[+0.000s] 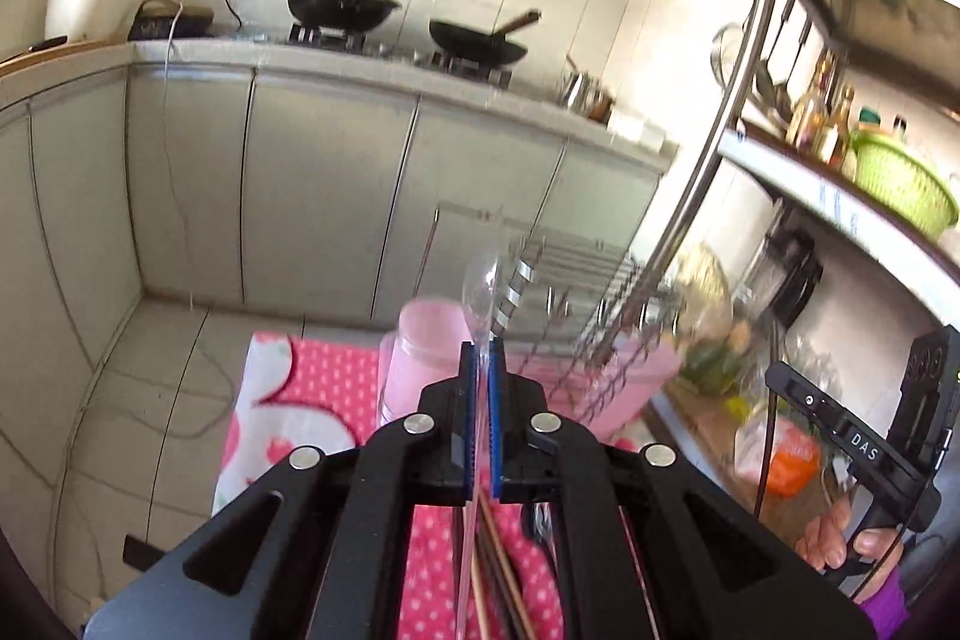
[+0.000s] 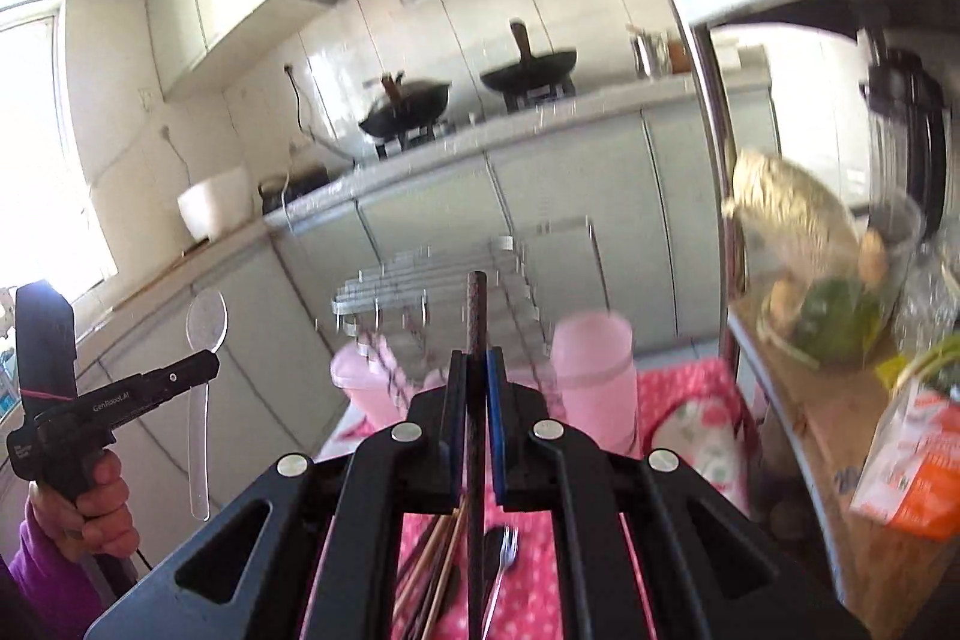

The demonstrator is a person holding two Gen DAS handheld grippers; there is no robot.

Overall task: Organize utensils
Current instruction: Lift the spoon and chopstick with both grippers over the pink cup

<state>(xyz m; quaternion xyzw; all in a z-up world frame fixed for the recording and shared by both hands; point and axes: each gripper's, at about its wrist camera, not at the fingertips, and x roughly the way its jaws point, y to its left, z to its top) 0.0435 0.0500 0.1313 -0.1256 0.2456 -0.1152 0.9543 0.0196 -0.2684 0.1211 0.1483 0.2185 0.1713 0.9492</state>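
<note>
My left gripper [image 1: 479,358] is shut on a clear plastic spoon [image 1: 480,289], bowl up, held above the table; the spoon also shows at the left of the right wrist view [image 2: 206,319]. My right gripper [image 2: 476,364] is shut on a dark chopstick [image 2: 476,304] that stands upright between the fingers. Below both grippers, loose chopsticks [image 2: 438,562] and a metal fork [image 2: 501,562] lie on the pink dotted cloth [image 2: 528,592]. Two pink cups [image 2: 591,370] [image 2: 360,382] and a wire dish rack [image 2: 432,274] stand just ahead.
A steel shelf unit [image 2: 708,112] with food, bottles and a green basket [image 1: 900,184] rises close on the right. Kitchen counter with two woks [image 1: 342,4] lies far behind. The tiled floor drops off left of the table.
</note>
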